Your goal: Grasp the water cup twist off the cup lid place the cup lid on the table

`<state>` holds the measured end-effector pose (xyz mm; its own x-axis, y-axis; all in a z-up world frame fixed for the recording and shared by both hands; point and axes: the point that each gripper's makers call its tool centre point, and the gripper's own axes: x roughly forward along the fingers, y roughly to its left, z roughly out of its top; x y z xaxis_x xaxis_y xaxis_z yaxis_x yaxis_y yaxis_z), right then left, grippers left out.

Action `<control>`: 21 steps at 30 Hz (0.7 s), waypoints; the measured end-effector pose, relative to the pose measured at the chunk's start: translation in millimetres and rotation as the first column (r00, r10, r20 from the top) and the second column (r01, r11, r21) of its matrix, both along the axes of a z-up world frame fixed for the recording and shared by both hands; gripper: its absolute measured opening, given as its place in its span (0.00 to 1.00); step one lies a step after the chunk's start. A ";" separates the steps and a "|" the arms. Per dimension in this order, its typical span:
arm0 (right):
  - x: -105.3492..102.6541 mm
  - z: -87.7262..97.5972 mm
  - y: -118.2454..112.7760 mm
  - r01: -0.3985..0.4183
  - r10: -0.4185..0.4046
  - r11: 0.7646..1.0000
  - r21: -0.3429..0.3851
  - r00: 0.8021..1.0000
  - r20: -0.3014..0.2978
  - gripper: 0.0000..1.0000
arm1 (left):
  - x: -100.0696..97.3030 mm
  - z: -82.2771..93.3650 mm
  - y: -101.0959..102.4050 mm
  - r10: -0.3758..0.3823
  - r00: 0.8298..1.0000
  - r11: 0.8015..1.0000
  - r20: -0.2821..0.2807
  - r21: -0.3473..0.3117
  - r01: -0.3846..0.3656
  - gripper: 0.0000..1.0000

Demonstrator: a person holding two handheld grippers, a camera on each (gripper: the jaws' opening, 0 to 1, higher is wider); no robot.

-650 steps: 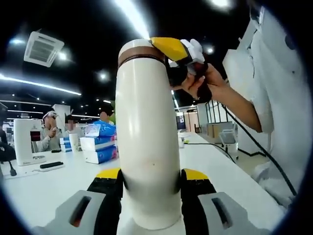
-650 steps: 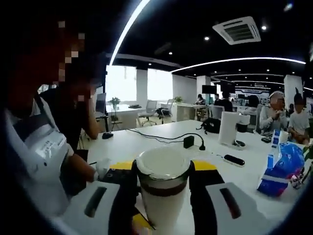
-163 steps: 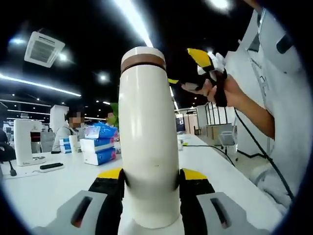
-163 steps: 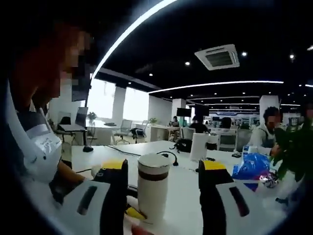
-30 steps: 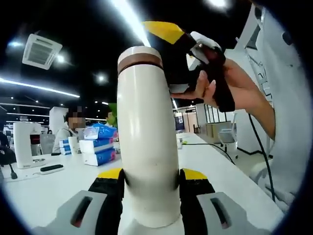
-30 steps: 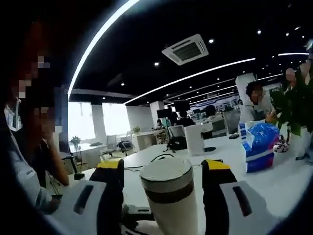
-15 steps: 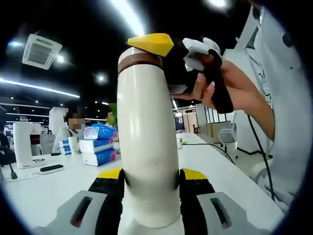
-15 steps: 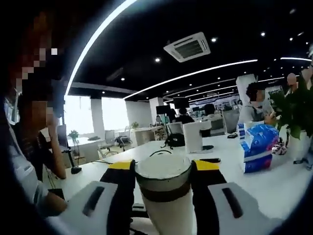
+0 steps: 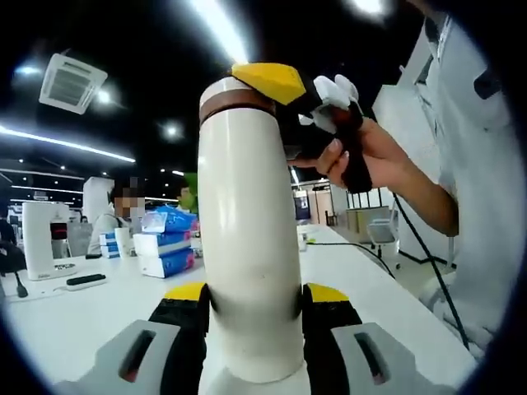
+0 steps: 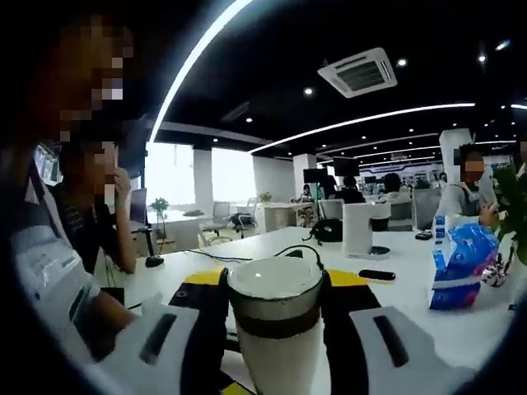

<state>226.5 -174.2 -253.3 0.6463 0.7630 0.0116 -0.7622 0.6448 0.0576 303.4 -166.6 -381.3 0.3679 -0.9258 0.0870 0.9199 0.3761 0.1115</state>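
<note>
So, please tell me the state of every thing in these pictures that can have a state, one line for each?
water cup: upright, held at its lower body.
cup lid: still on the cup, clamped between jaws.
left gripper: shut on the cup body.
right gripper: shut on the lid.
tissue packs: stacked on the table.

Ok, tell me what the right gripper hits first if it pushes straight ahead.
The lid: it already sits between the right gripper's jaws, atop the cup, so there is no free travel forward.
</note>
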 end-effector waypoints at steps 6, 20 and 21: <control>69.9 6.8 27.7 -0.056 0.056 0.998 0.010 0.998 0.014 0.47 | 0.9 0.0 0.9 0.002 1.000 1.000 -0.006 -0.001 -0.002 0.46; 67.2 5.5 28.5 -0.228 0.229 0.973 -0.035 0.973 0.024 0.47 | 0.8 -0.5 1.9 0.002 1.000 1.000 -0.003 -0.004 -0.002 0.46; 65.9 6.1 29.7 -0.252 0.253 0.967 -0.035 0.967 0.033 0.47 | 1.2 -0.5 1.9 0.002 1.000 1.000 0.001 -0.003 -0.002 0.46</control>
